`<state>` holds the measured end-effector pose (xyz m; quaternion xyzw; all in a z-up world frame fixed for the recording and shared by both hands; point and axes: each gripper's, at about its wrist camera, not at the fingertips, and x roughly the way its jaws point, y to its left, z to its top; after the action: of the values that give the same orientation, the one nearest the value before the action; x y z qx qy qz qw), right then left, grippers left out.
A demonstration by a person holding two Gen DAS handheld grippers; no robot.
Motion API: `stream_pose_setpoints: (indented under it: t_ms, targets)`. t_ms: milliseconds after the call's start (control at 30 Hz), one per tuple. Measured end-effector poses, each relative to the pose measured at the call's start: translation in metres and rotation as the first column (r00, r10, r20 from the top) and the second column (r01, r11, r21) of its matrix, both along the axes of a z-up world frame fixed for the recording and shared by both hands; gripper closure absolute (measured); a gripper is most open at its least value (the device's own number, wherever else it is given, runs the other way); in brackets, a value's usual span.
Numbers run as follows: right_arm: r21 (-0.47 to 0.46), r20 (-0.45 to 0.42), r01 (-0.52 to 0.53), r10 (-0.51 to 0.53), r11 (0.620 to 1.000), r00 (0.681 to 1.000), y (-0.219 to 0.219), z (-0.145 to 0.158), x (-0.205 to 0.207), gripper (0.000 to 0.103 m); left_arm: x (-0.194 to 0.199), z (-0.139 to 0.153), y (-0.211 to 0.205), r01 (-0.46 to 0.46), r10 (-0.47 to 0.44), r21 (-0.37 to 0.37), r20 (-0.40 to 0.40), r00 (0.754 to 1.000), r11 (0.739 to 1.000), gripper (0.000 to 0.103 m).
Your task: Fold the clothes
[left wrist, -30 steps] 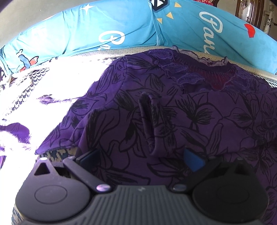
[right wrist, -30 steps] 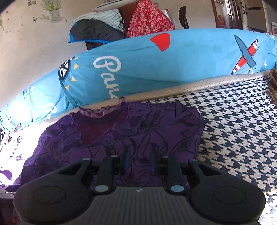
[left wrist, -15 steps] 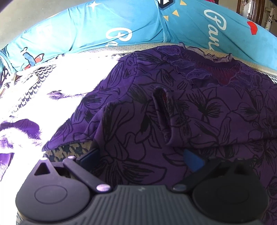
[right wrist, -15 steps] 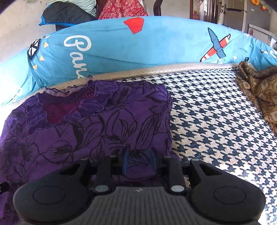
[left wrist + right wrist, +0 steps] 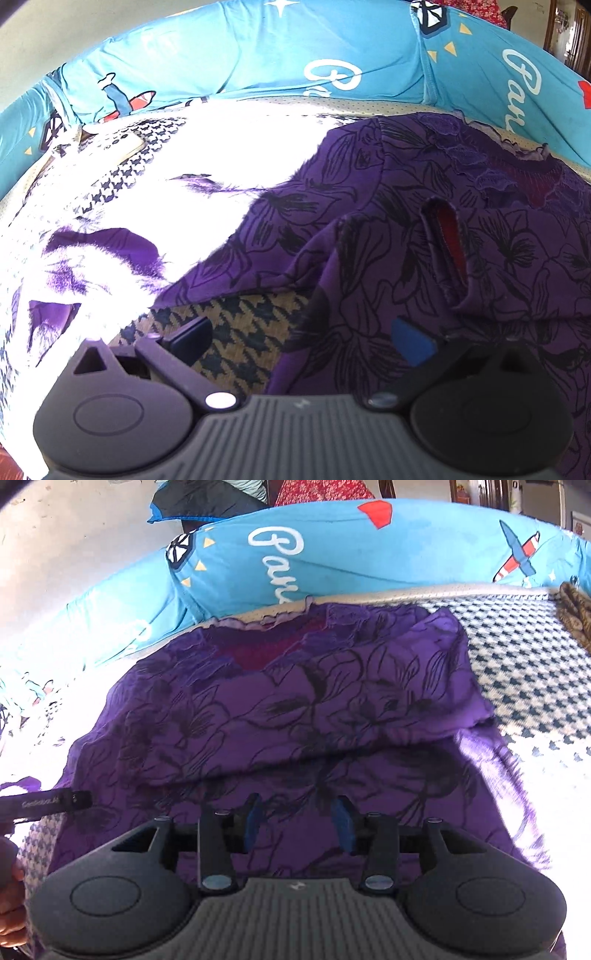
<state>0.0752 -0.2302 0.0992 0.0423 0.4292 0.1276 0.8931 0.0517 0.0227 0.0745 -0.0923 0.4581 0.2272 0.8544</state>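
Your purple floral-print fabric top (image 5: 295,709) lies on the navy-and-cream houndstooth bedcover (image 5: 524,672), neckline toward the blue printed bolster (image 5: 258,55). Left gripper (image 5: 301,338) spread wide, right gripper (image 5: 297,821) parted, neither pinching cloth.

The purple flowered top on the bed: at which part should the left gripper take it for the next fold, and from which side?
Probably the purple top is best taken at its loose left edge, which lifts off the houndstooth cover. Come in low from the left, one jaw under the raised edge. The left gripper has its jaws open there.
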Motion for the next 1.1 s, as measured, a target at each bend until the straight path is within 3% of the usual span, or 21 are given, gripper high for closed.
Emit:
stream_pose_setpoints:
  t_ms: [300, 500, 600, 933, 1100]
  targets:
    - [-0.015, -0.022, 0.017, -0.018, 1.000, 1.000, 0.019, -0.021, -0.037, 0.053, -0.014, 0.001, 0.034, -0.103, 0.103, -0.030, 0.005, 0.995, 0.994, 0.000]
    - [-0.107, 0.031, -0.034, 0.037, 0.994, 0.999, 0.037, -0.028, -0.047, 0.034, -0.026, 0.004, 0.063, -0.177, 0.178, -0.041, 0.012, 0.984, 0.983, 0.000]
    - [-0.164, 0.045, -0.056, 0.064, 0.985, 0.997, 0.047, -0.031, -0.049, 0.029, -0.030, 0.005, 0.077, -0.221, 0.222, -0.038, 0.011, 0.975, 0.974, 0.000]
    - [-0.170, 0.063, -0.008, 0.019, 0.985, 0.998, 0.053, -0.035, -0.051, 0.027, -0.041, -0.003, 0.122, -0.357, 0.361, -0.133, 0.009, 0.933, 0.925, 0.000]
    - [-0.177, 0.071, 0.000, 0.013, 0.984, 0.997, 0.055, -0.036, -0.052, 0.026, -0.037, -0.005, 0.129, -0.394, 0.399, -0.124, 0.011, 0.917, 0.911, 0.000]
